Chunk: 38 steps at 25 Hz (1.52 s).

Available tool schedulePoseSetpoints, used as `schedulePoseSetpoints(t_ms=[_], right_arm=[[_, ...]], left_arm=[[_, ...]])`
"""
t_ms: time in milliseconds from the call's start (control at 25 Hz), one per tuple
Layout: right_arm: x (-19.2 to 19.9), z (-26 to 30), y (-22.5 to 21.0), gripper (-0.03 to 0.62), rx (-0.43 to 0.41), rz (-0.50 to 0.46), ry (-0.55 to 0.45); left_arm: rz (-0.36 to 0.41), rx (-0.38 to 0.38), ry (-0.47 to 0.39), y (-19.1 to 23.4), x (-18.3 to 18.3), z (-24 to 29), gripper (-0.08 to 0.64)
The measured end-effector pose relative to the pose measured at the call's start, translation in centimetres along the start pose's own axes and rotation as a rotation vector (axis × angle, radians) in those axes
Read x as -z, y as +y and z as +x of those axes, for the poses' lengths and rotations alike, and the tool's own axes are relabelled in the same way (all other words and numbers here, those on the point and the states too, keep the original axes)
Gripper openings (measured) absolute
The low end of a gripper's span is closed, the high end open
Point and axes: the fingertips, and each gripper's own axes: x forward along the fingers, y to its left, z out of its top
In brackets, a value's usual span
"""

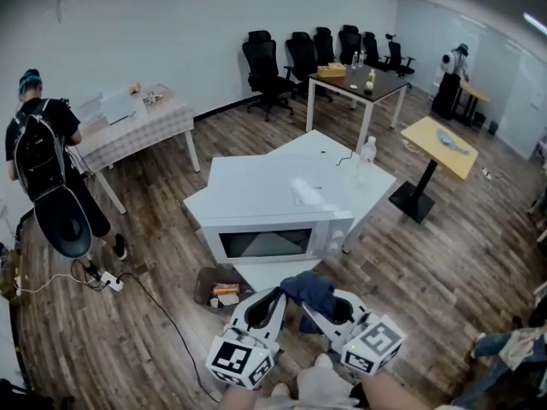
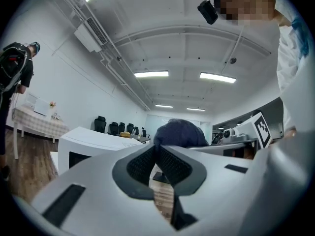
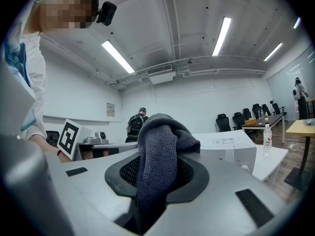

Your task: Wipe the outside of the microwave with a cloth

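A dark cloth (image 1: 312,287) was pinched by left gripper (image 2: 156,150) and right gripper (image 3: 156,156), seemingly readied for the microwave (image 1: 272,242) at 12 o'clock.

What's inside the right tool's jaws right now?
A dark grey cloth, clamped between the pads of the right tool and bunched up above the tips. The cloth covers the pads' inner faces, so nothing else between them can be seen.

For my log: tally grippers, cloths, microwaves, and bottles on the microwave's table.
Grippers, left and right: 2
Cloth: 1
Microwave: 1
Bottle: 1
Total: 5
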Motion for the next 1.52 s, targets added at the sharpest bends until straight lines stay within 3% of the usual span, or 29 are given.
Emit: schedulePoseSetpoints(t_ms=[160,440,840,1240,1520], right_arm=[[-0.7,0.9,-1.7,0.104,-0.009,-0.012,0.028],[-3.5,4.2,-10.0,0.104,-0.005,-0.051,0.096],[-6.6,10.6,-19.5,0.104,-0.088,-0.133,0.197],[-4.0,16.5,-21.8,0.104,-0.301,-0.2,0.383],[-0.1,19.7,-22.5,0.104,-0.36,-0.246,0.55]], left_arm=[[0.006,-0.002,0.014,0.8,-0.6,1.3,0.025],[-0.02,-0.036,-0.029,4.1,-2.8,6.2,0.025],[0.024,-0.119,-0.004,8.7,-5.3,15.1,0.025],[0.068,-0.185,0.011,11.2,-6.0,18.3,0.028],[0.01,-0.199,0.024,13.3,-5.4,18.3,0.034]])
